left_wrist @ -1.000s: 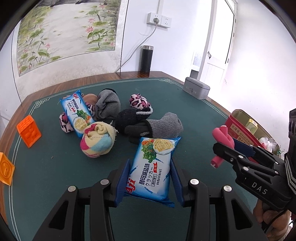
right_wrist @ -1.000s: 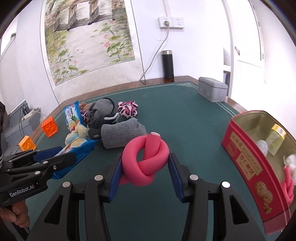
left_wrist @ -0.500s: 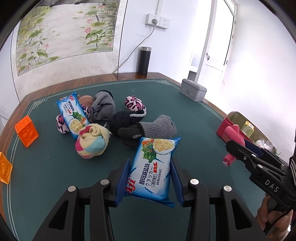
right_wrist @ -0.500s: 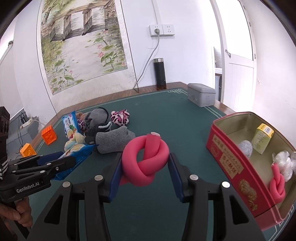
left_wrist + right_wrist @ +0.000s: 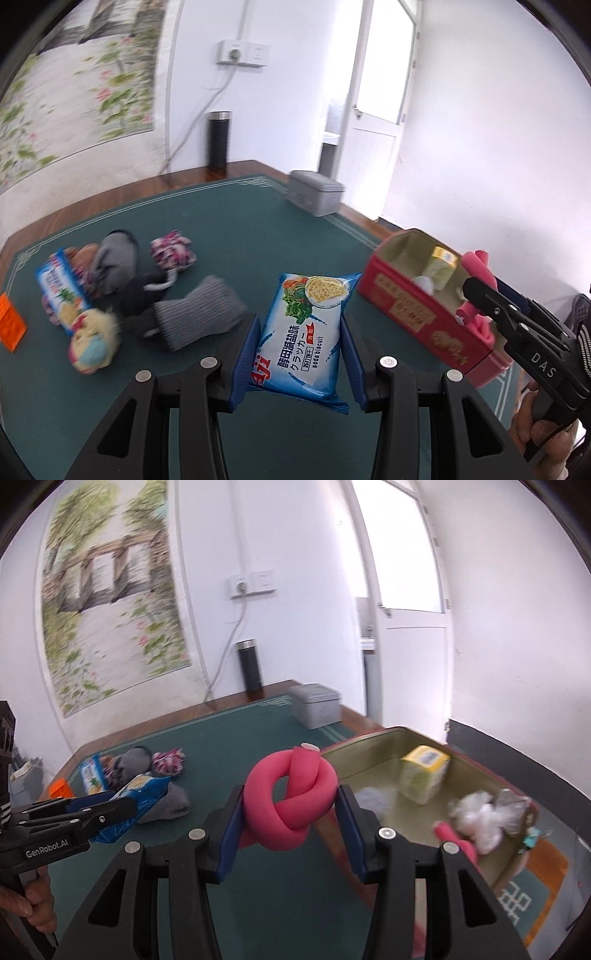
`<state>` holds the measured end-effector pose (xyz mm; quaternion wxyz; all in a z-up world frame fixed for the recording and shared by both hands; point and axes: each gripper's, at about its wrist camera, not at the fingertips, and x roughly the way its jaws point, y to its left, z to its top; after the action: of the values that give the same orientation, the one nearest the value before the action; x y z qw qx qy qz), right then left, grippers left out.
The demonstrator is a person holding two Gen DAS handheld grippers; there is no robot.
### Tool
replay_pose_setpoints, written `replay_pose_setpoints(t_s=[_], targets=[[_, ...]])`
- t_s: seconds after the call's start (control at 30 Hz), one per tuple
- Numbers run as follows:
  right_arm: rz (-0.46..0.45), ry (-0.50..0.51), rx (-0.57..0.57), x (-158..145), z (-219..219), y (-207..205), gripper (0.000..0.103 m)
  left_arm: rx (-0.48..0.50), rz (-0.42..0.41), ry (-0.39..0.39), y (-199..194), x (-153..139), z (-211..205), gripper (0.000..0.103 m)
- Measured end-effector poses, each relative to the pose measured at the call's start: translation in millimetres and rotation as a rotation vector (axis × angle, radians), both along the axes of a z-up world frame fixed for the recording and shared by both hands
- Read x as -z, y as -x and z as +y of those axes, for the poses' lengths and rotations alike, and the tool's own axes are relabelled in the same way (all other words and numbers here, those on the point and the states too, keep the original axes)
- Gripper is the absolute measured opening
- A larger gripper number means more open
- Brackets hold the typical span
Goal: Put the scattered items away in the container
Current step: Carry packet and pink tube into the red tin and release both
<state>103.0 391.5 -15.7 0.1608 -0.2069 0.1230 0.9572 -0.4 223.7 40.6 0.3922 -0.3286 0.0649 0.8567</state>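
The left gripper (image 5: pixel 297 345) clamps a biscuit packet (image 5: pixel 306 325) beside the tin's (image 5: pixel 436 738) near wall; the right gripper (image 5: pixel 290 821) grips a pink knot (image 5: pixel 291 801) at its rim (bare felt below).

White walls (image 5: pixel 517 609) (landscape mural (image 5: pixel 110 609))

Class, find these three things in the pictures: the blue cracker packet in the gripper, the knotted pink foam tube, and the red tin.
blue cracker packet (image 5: pixel 301 332): left wrist view, middle of its printed front.
knotted pink foam tube (image 5: pixel 291 799): right wrist view, centre of the knot.
red tin (image 5: pixel 410 308): left wrist view, its outer side wall.
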Motion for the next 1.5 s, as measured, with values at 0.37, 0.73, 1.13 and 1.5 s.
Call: replay_pose_setpoints(t_s=[0.37,0.73,1.13,1.5], targets=[[-0.006,0.049,0.155,8,73,-27,0.052,0.146,-0.001,-0.013,-15,-9,104,0.045],[-0.024,0.069,0.164,16,88,-24,0.053,0.189,-0.021,0.011,-16,2,161,0.045],[-0.035,0.105,0.185,23,96,-22,0.063,0.144,-0.011,-0.002,-11,-2,163,0.094],[-0.026,0.097,0.163,18,84,-21,0.063,0.097,0.009,-0.018,-8,-9,141,0.094]])
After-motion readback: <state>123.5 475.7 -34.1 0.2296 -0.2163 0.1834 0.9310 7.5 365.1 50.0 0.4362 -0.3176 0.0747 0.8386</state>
